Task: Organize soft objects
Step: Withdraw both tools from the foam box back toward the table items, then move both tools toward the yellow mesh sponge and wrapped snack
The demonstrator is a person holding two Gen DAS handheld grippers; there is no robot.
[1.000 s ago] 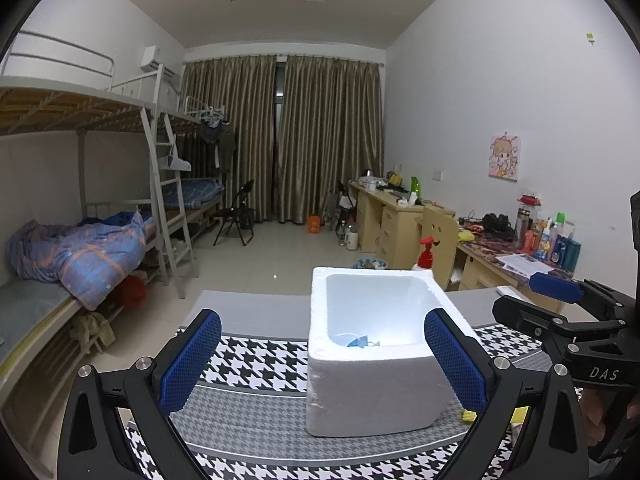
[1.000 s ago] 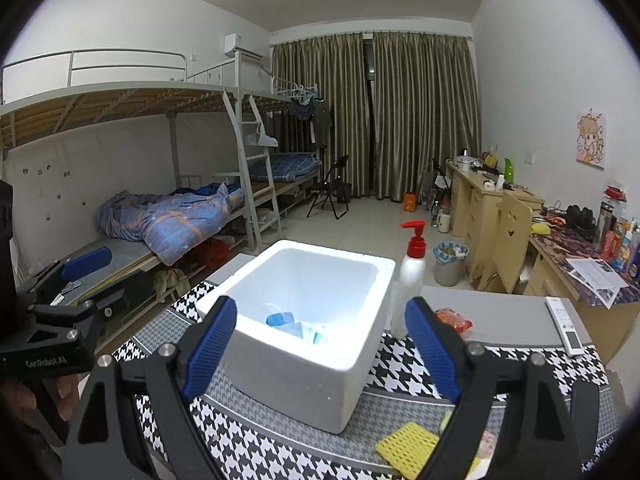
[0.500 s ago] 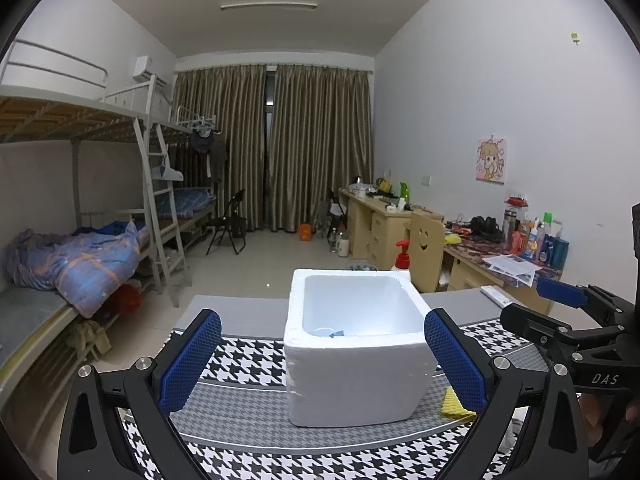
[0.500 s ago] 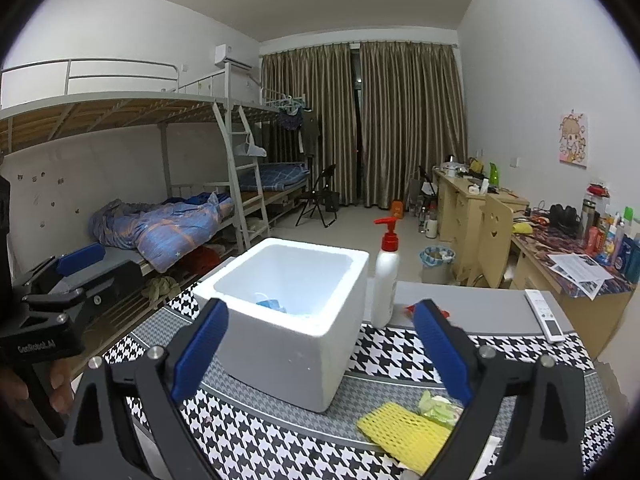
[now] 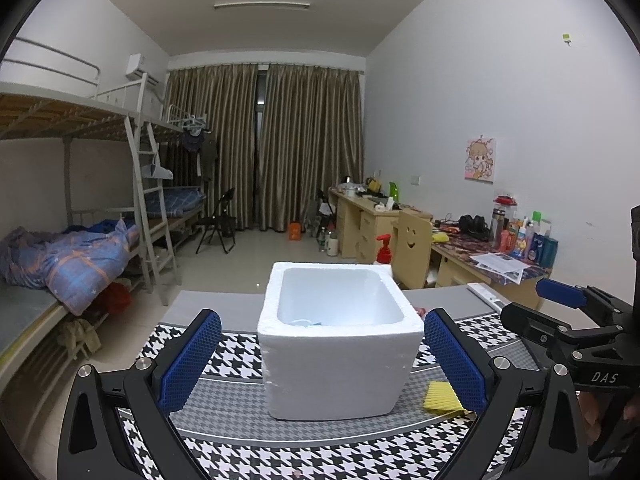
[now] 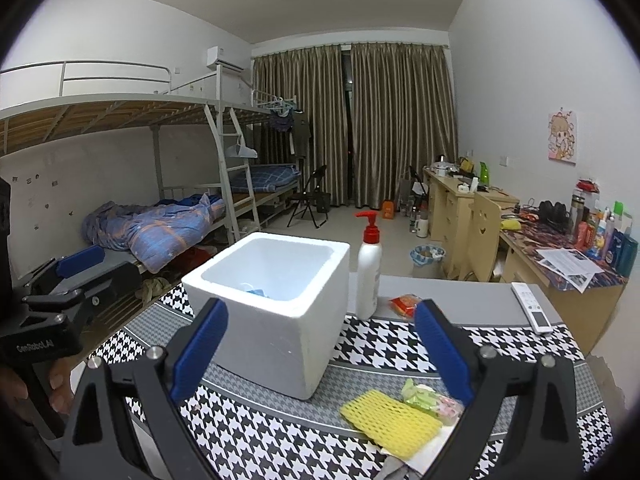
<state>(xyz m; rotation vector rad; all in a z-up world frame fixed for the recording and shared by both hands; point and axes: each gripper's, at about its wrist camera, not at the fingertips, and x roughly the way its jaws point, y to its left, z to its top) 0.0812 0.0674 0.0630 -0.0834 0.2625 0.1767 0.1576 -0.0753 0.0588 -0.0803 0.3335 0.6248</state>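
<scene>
A white foam box stands on the houndstooth table mat, with a blue item at its bottom. My left gripper is open and empty, held back in front of the box. My right gripper is open and empty, to the right of the box. A yellow mesh pad lies on the mat below it, with a green and pink soft packet beside it. The yellow pad also shows in the left wrist view.
A white pump bottle with a red top stands just behind the box. A red packet and a white remote lie on the grey tabletop. Desks line the right wall, bunk beds the left.
Both grippers have pulled back from the box, which now looks smaller and farther. The yellow pad and packet have come fully into the right wrist view. Both grippers stay open.
</scene>
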